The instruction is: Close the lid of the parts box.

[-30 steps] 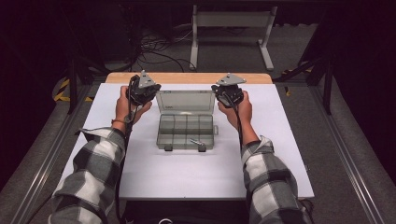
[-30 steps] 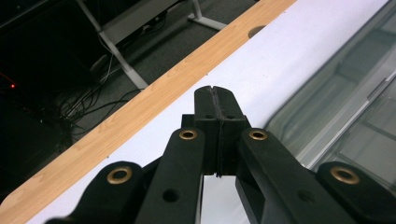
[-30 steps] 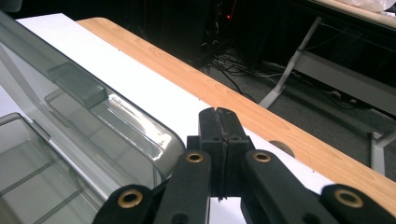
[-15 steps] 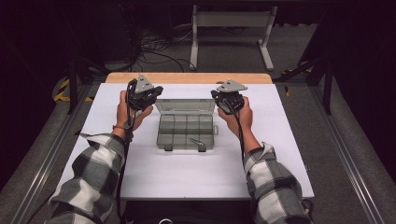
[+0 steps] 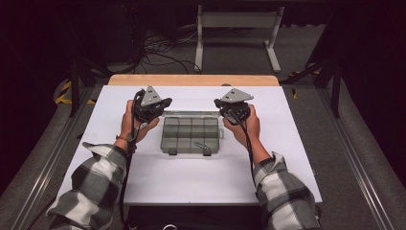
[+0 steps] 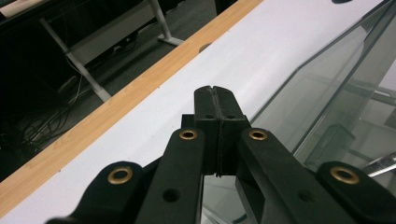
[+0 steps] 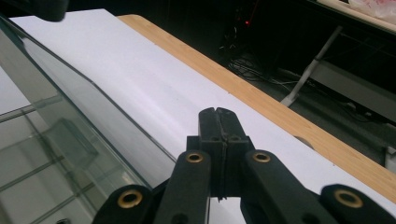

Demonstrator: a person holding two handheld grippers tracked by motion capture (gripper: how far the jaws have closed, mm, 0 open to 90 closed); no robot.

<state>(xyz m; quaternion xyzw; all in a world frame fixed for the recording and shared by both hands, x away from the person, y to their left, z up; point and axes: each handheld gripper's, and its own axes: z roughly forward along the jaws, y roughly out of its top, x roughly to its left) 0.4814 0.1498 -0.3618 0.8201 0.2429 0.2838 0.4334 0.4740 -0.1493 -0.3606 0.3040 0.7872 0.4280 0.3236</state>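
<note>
White sheeting covers the desk point(image 5: 191, 177), wood showing along its far edge, dark floor around. At its middle lies a clear compartment box point(image 5: 191, 135), lid open. The left gripper point(image 6: 215, 100) is clenched empty beside the lid. The right gripper point(image 7: 219, 120) is likewise clenched empty.

In the high view, the left gripper point(image 5: 152, 106) and right gripper point(image 5: 233, 108) are covering the back corners of the clear plastic box point(image 5: 190, 135), and the small item point(image 5: 201, 145) lying in a front compartment is staying too small to identify. In the left gripper view the box point(image 6: 336, 116) is running off the right edge, and in the right gripper view the box point(image 7: 51, 149) is running off the left edge.
</note>
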